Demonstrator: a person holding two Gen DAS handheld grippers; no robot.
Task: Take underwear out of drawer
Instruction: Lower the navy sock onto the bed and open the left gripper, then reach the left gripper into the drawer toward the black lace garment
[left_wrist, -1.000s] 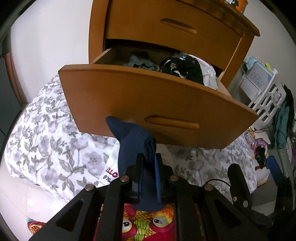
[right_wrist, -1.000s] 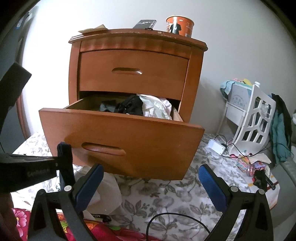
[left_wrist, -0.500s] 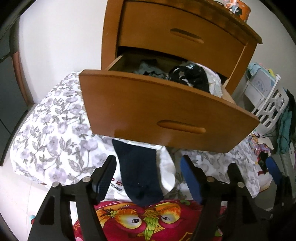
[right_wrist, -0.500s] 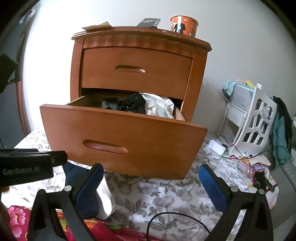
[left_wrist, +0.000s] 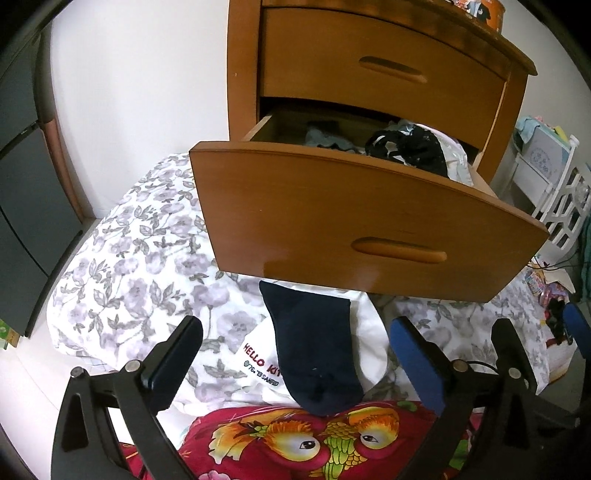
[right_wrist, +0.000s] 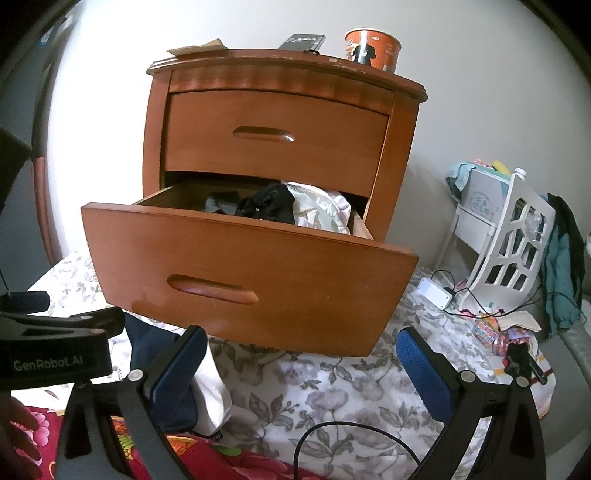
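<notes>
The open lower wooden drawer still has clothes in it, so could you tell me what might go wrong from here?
1. The open lower wooden drawer juts far out over the floral bedding; reaching in, a gripper could knock its front.
2. The black lacy garment lies tangled against the pale crumpled garment, so a pinch may lift both.
3. The black cable loops near the open right gripper and might snag.

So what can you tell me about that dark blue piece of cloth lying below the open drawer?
The dark blue cloth looks like soft knit fabric, folded into a long flat strip. It lies loose on a white garment with red lettering, its near end reaching the red bird-print fabric. It sits between the open left gripper fingers, untouched, just under the pulled-out drawer.
</notes>
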